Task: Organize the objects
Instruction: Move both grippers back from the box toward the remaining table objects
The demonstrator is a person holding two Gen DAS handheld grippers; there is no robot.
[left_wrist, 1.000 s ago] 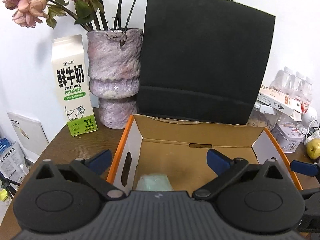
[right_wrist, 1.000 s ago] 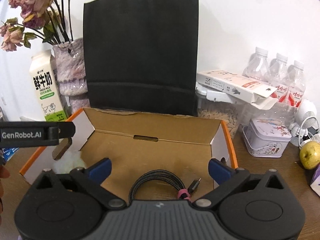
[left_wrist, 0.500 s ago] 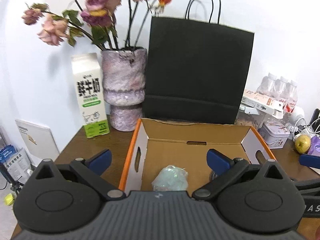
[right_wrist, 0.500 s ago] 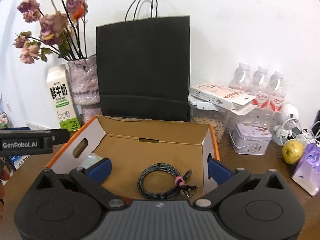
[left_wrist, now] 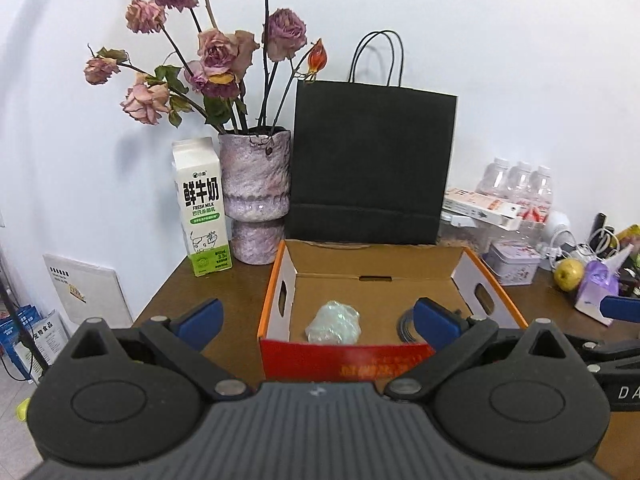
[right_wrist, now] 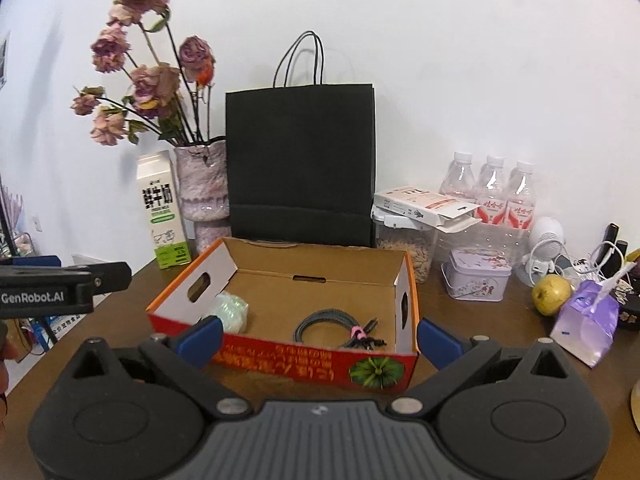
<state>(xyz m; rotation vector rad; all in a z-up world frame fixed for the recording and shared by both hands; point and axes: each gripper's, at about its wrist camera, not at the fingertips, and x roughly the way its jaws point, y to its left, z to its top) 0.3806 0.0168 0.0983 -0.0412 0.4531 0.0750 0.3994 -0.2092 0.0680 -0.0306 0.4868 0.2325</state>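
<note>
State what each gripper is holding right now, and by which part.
Nothing. The left gripper and right gripper are both open and empty; the coiled cable and crumpled wrap lie in the box.

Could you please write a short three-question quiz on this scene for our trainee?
1. True or false: the coiled cable lies inside the cardboard box.
2. What stands directly behind the box? A) milk carton B) black paper bag C) green apple
3. Fill in: both the left gripper and the right gripper have their fingers ___ and hold nothing.

Key: 1 true; 2 B; 3 open.
</note>
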